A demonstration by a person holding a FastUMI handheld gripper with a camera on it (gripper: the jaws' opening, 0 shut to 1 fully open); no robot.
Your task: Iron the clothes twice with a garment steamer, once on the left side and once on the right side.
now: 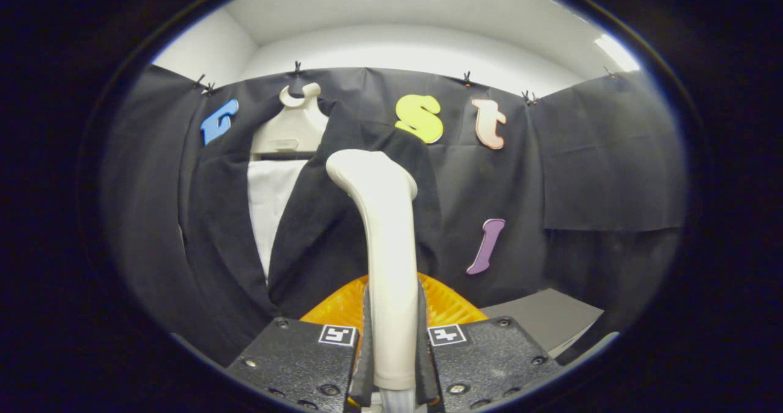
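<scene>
A: Start on the left. What hangs there?

B: A dark jacket on a pale hanger, against the booth's cloth wall, open at the front over a white panel. Its right front sits just behind the steamer's head.

A: And the steamer?

B: The cream garment steamer stands upright between the fingers of the gripper, head bent toward the jacket. The jaws are closed most of the way, both fingers pressing on the handle, so it is held. An orange ribbed thing shows just behind the handle, low down. I cannot tell what it is.

A: Further right?

B: A grey surface, low and beyond the fingers.

A: What might go wrong?

B: The hold is low on a tall handle, so I'd judge the head could tilt or twist when it drags on cloth. It could also catch the lapel edge and bunch the fabric, or swing the hanger.
</scene>
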